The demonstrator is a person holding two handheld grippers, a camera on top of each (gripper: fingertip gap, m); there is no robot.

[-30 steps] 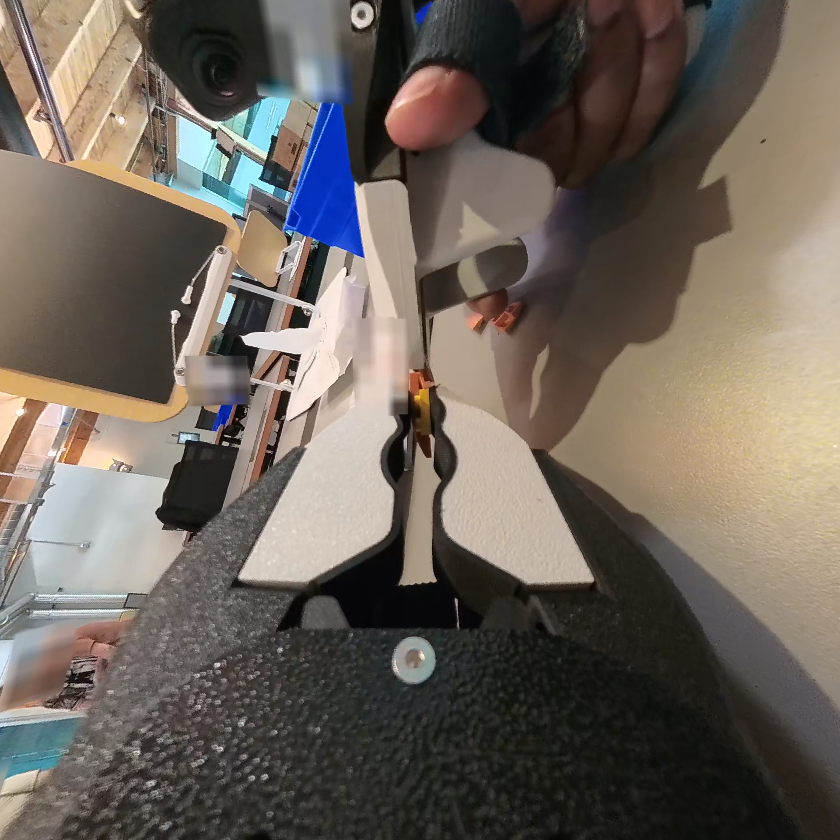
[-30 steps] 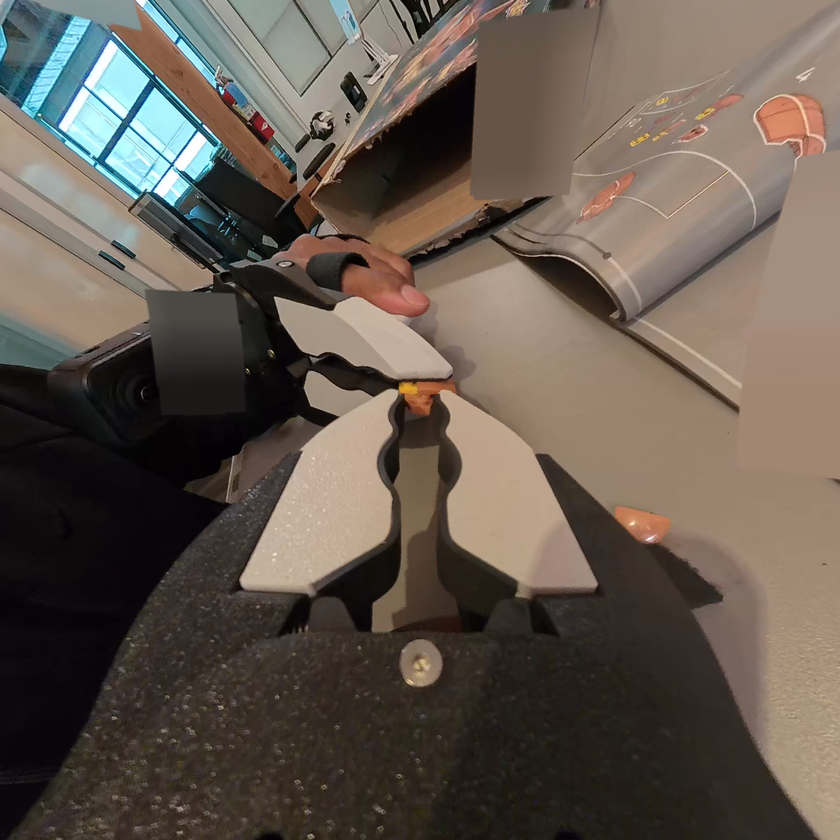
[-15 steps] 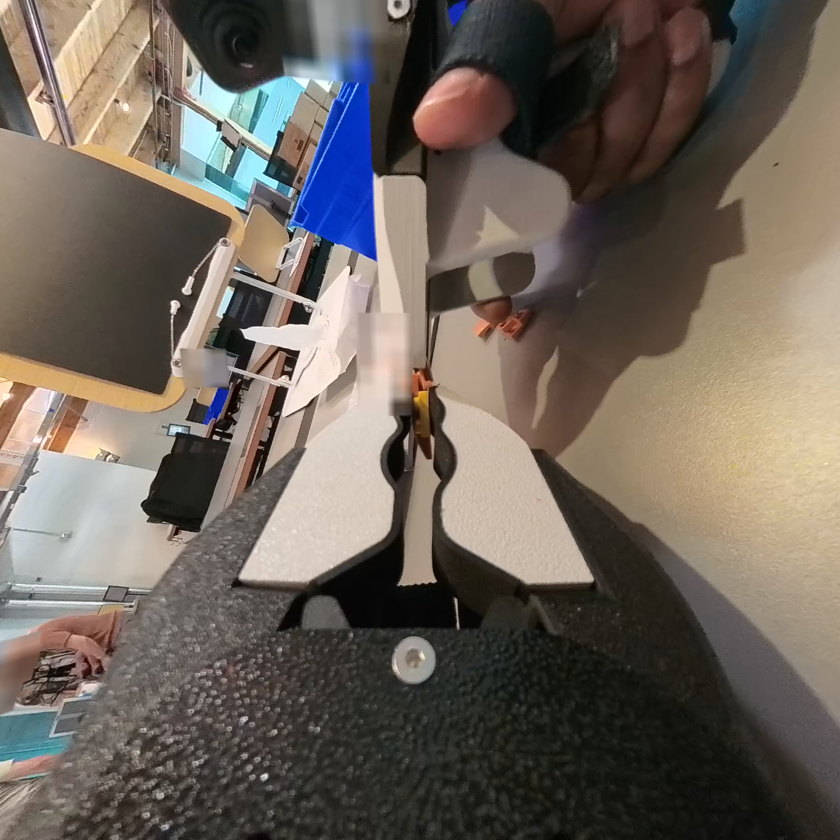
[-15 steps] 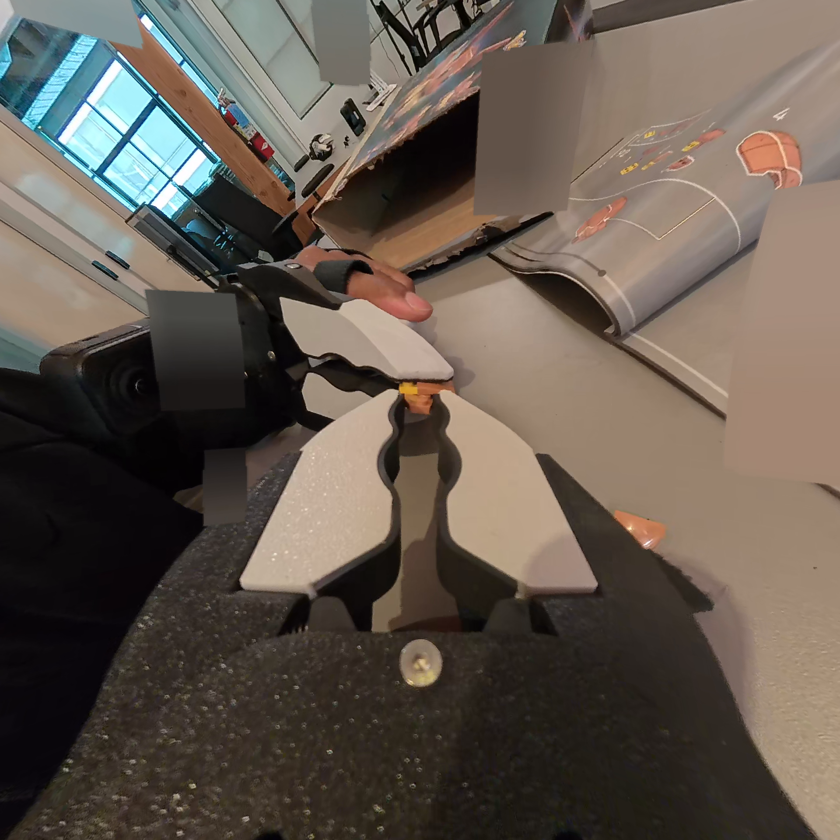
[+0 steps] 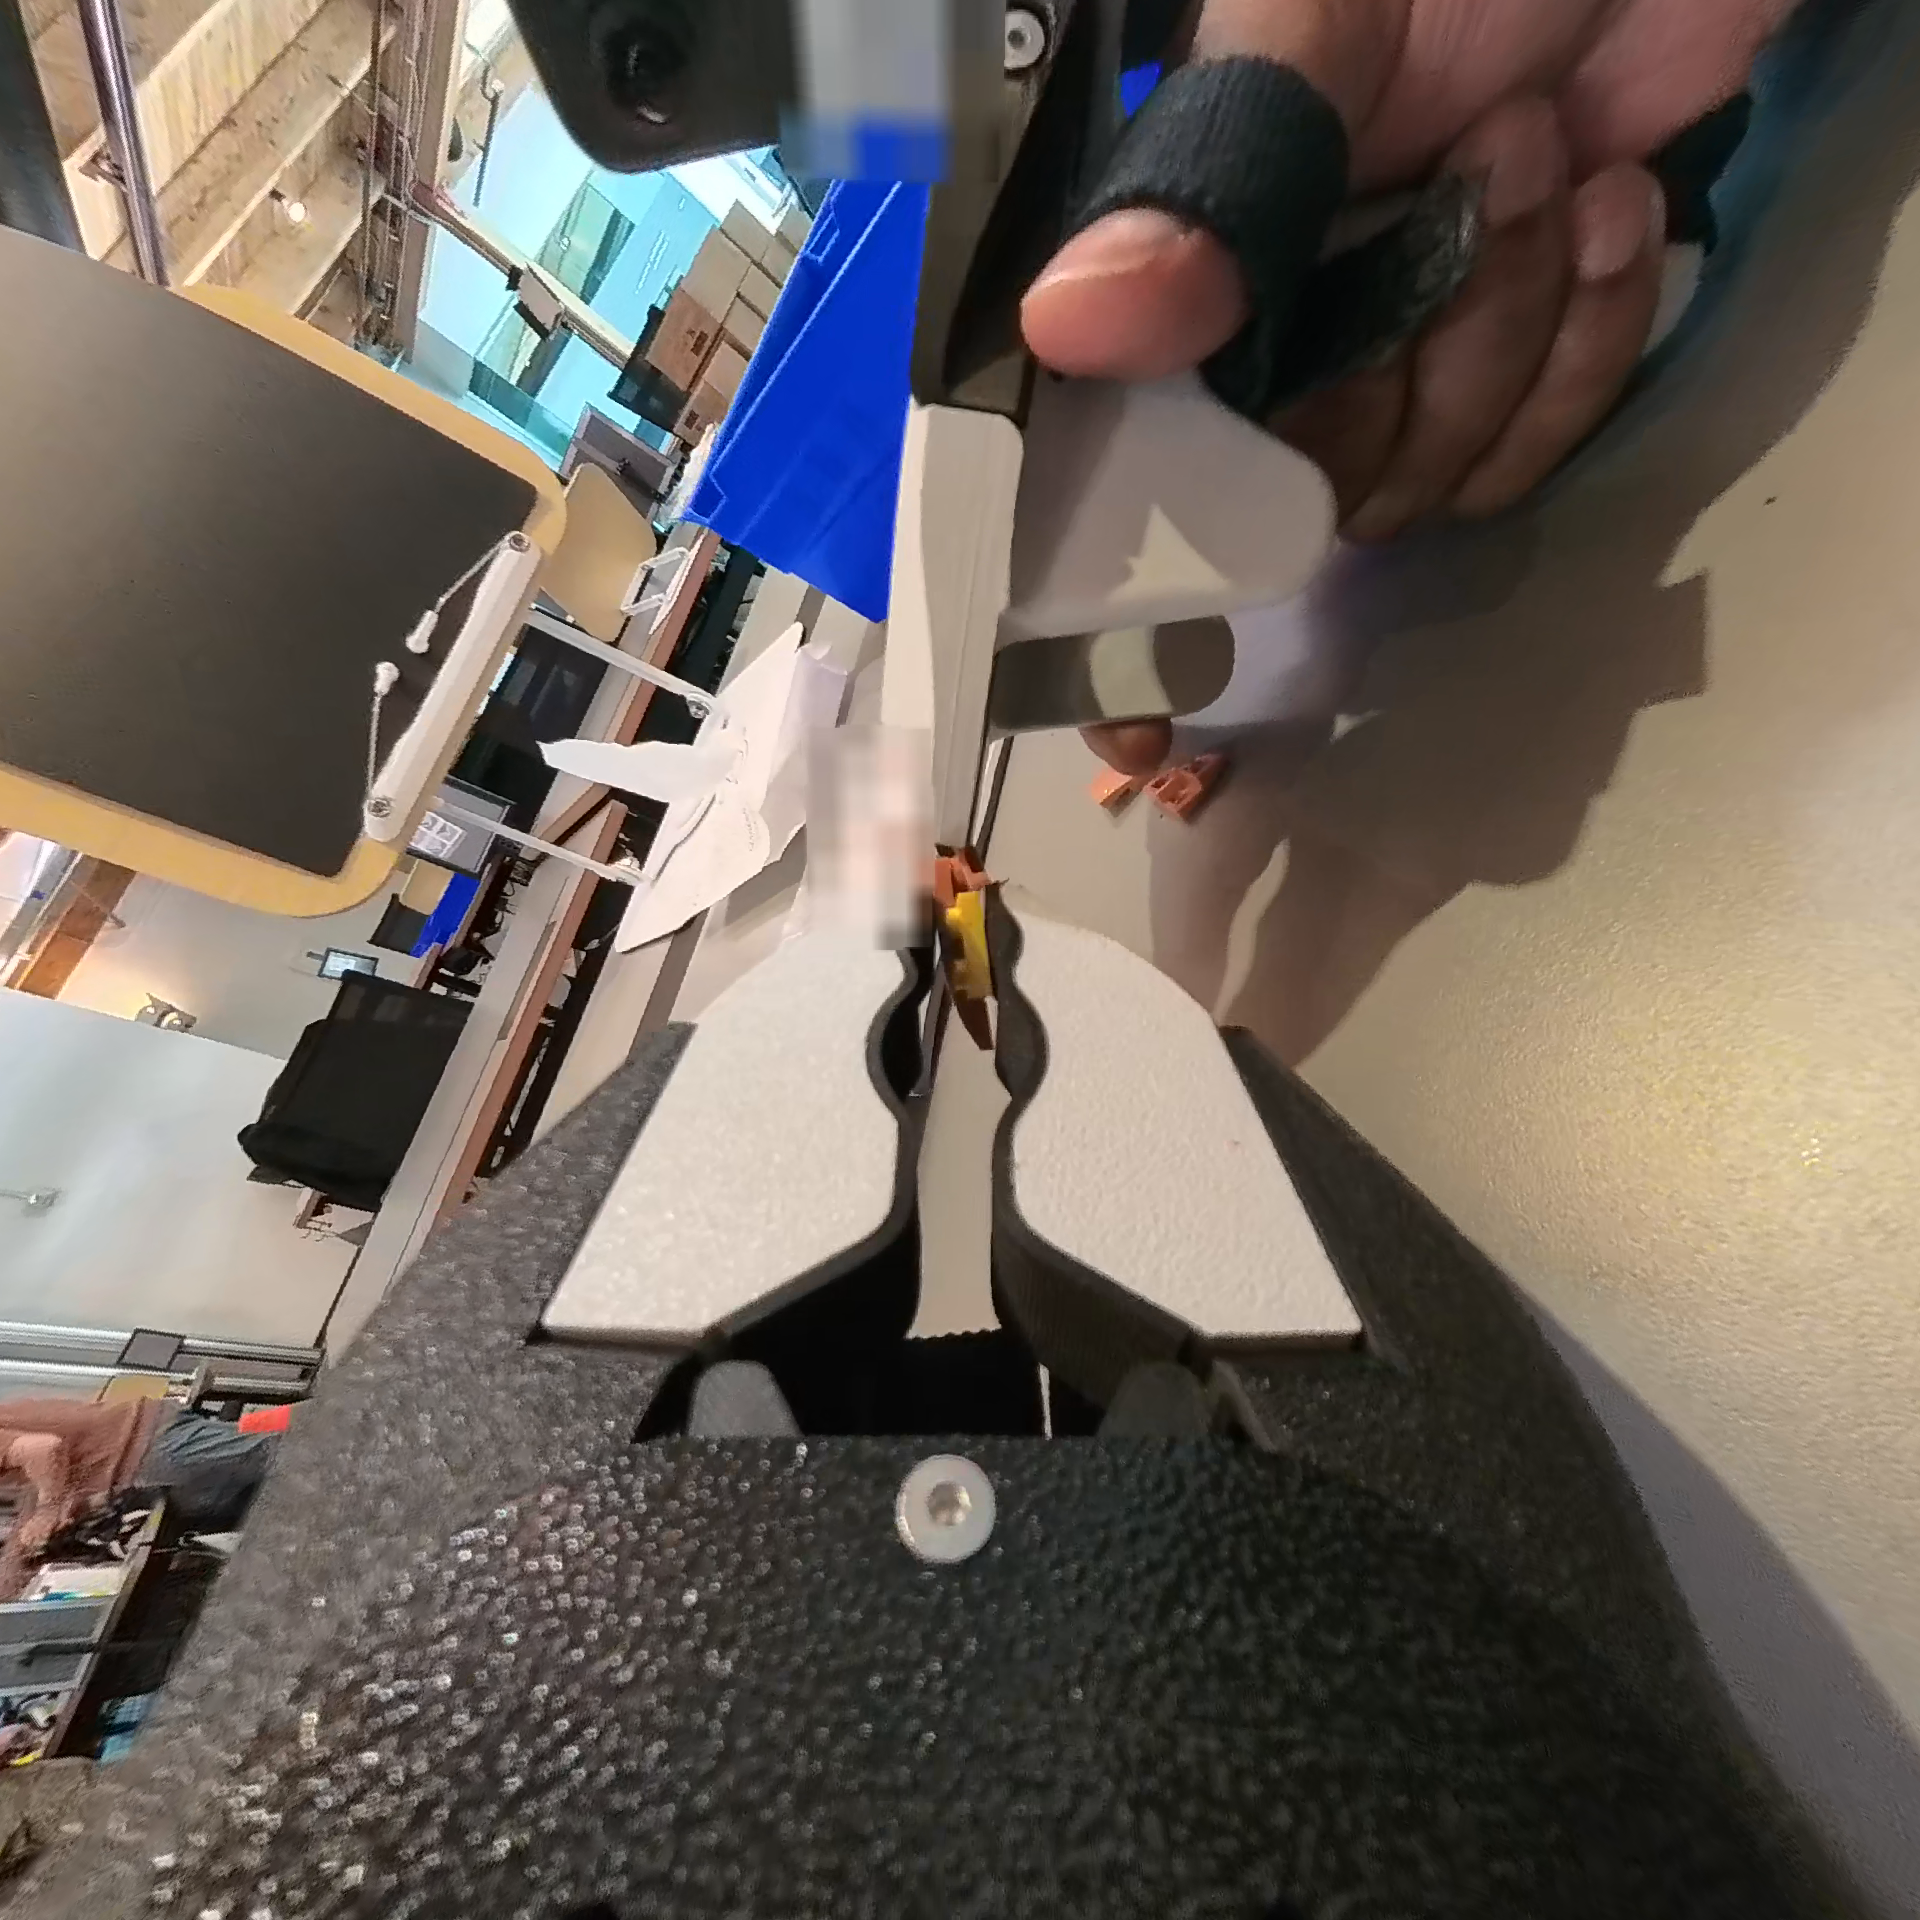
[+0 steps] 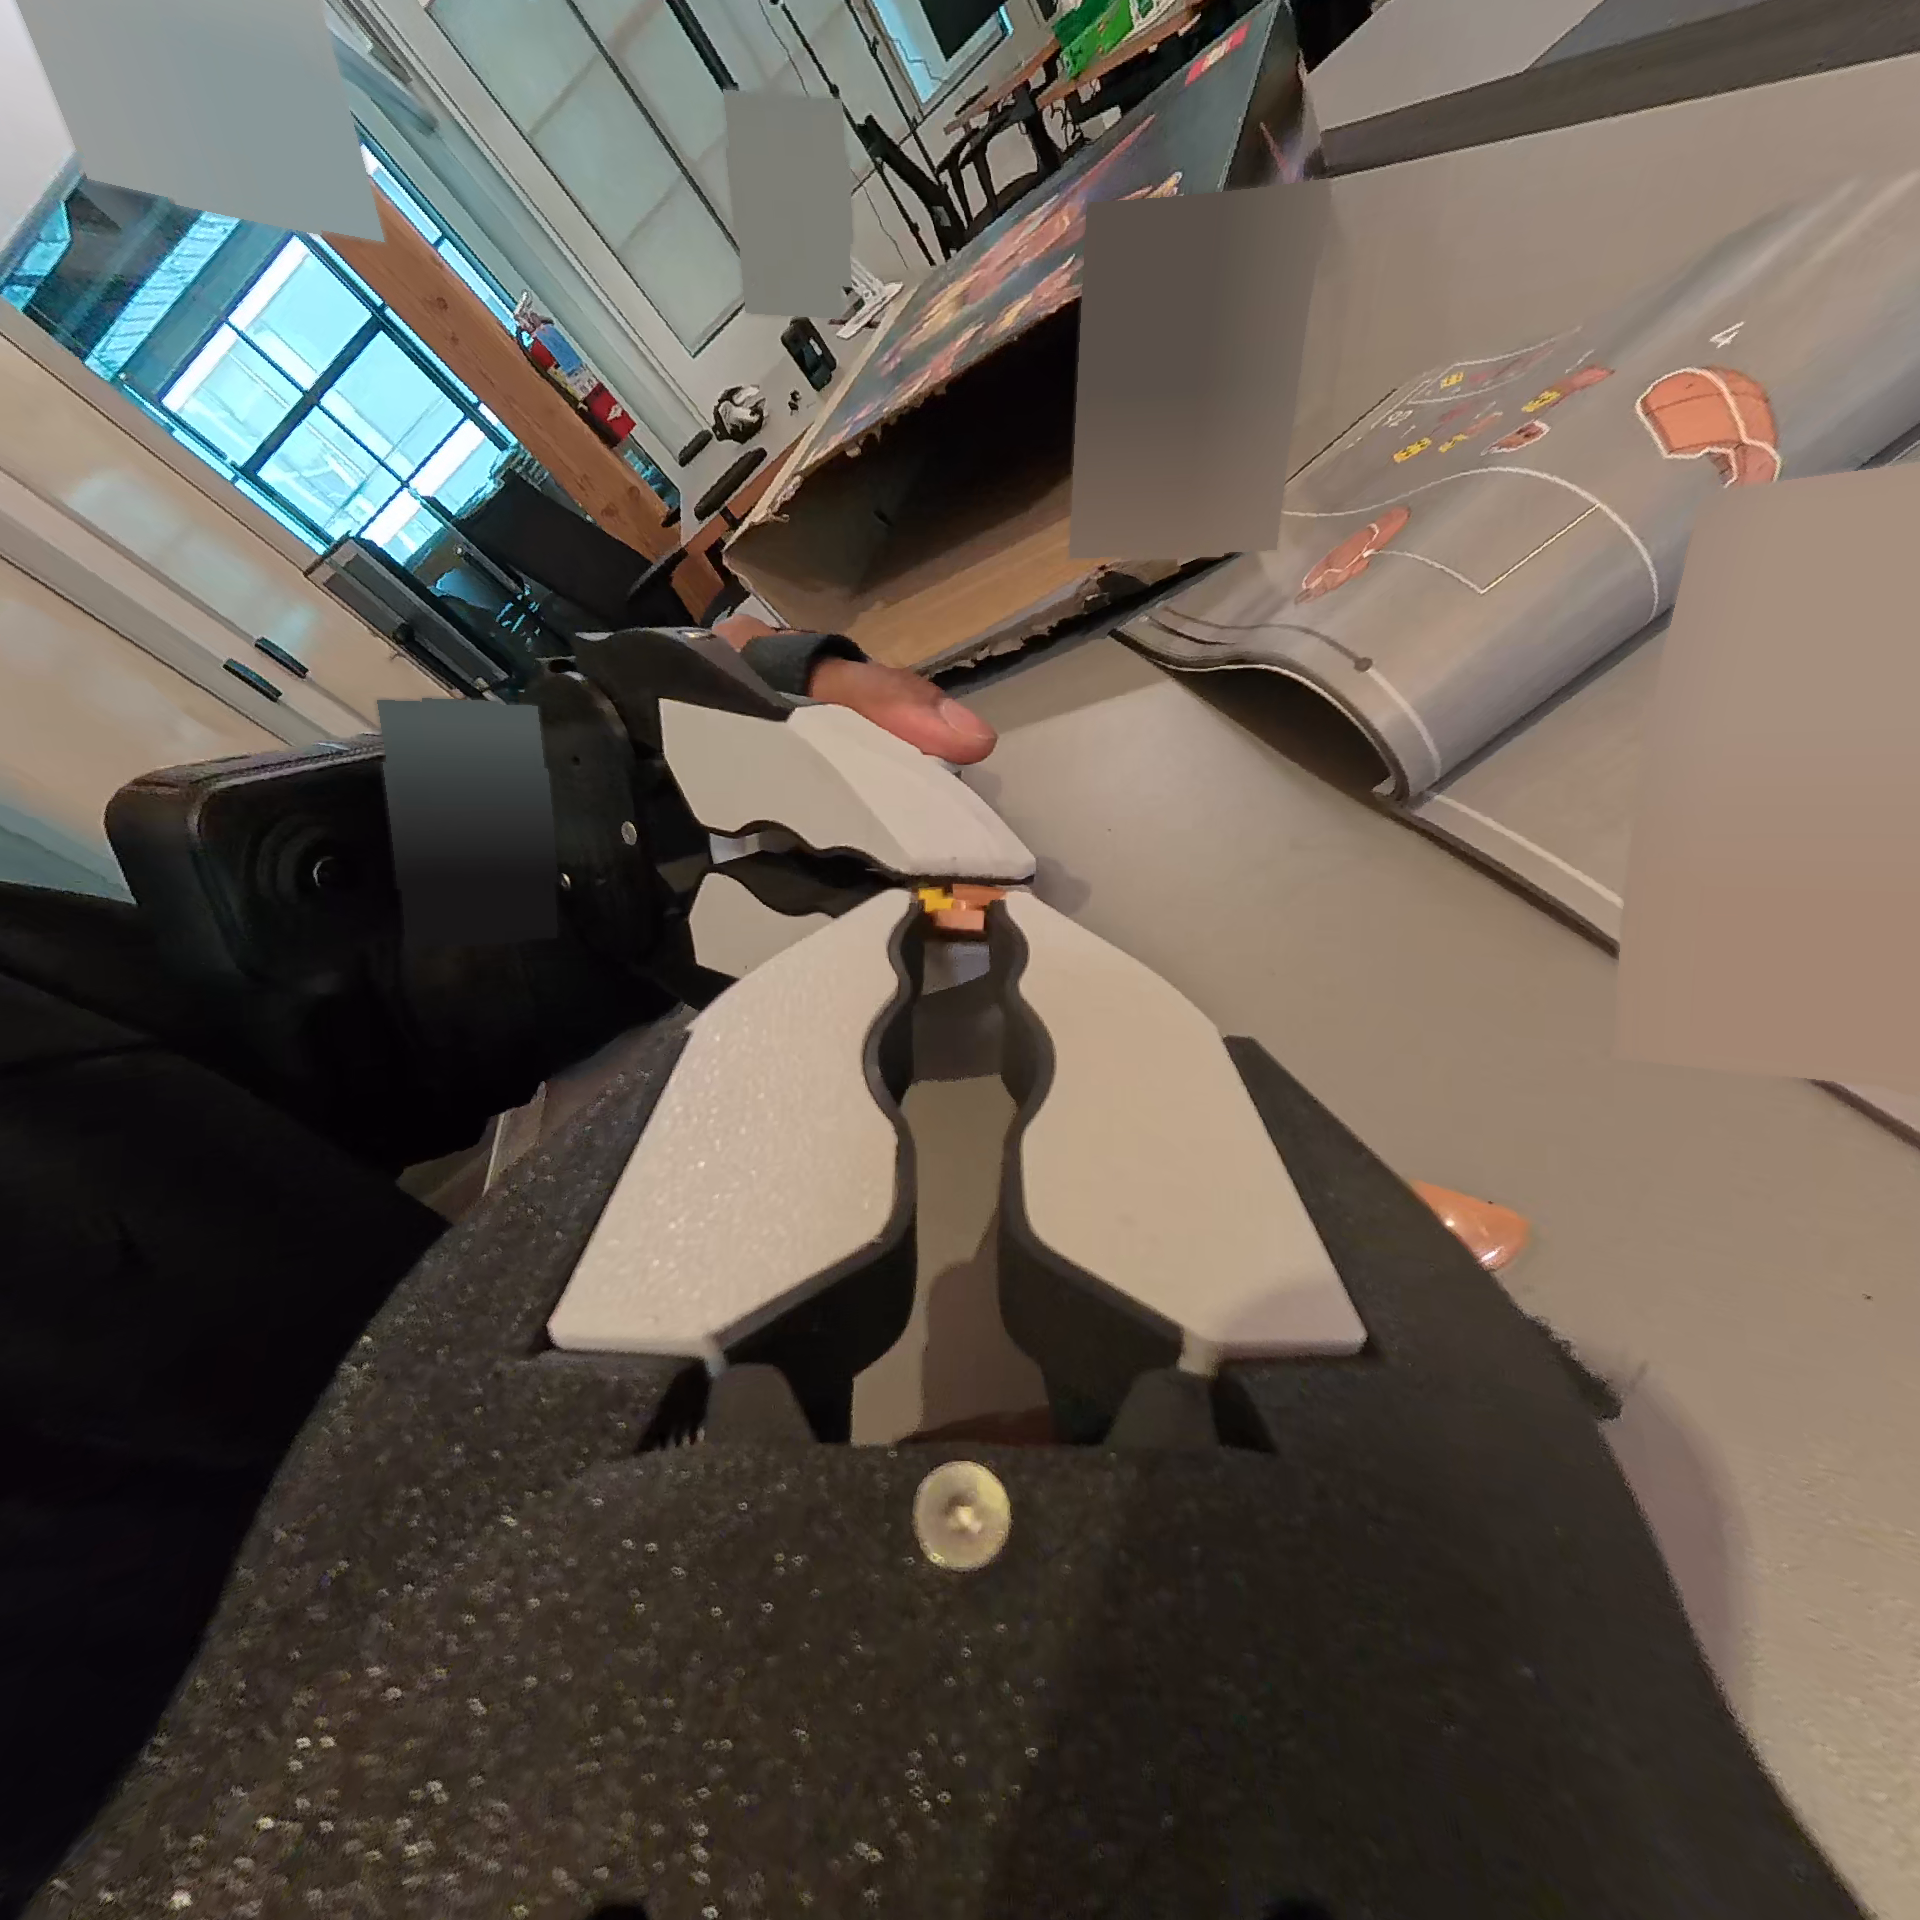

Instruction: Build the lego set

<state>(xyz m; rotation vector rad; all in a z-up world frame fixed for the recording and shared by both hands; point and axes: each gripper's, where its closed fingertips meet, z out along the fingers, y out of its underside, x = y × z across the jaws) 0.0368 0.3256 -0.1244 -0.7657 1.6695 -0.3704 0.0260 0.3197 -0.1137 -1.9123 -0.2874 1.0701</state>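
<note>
My two grippers meet tip to tip just above the grey table [image 5: 1558, 1039]. In the left wrist view my left gripper [image 5: 961, 940] is shut on a small yellow brick [image 5: 968, 930] with brown-orange pieces [image 5: 951, 871] joined to it. My right gripper's fingers [image 5: 940, 582] come down onto the same spot from above, held by a hand in a black fingerless glove [image 5: 1226, 197]. In the right wrist view my right gripper [image 6: 961, 914] is shut on an orange brick [image 6: 961, 923] that sits against the yellow brick [image 6: 932, 896]. The left gripper's finger [image 6: 852, 800] lies across it from the left.
Two loose orange bricks [image 5: 1164, 784] lie on the table beyond the fingers. A rounded orange piece [image 6: 1470, 1226] lies to the right. An open instruction booklet [image 6: 1507, 582] and an open cardboard box [image 6: 935, 520] are at the back. A blue bin [image 5: 821, 416] stands farther off. Left and right tips are no more than a few centimetres apart.
Both grippers have kept their hold on the small brick pieces, tips still together. The pair has tilted and shifted slightly; the right gripper's hand has moved up in the left wrist view.
</note>
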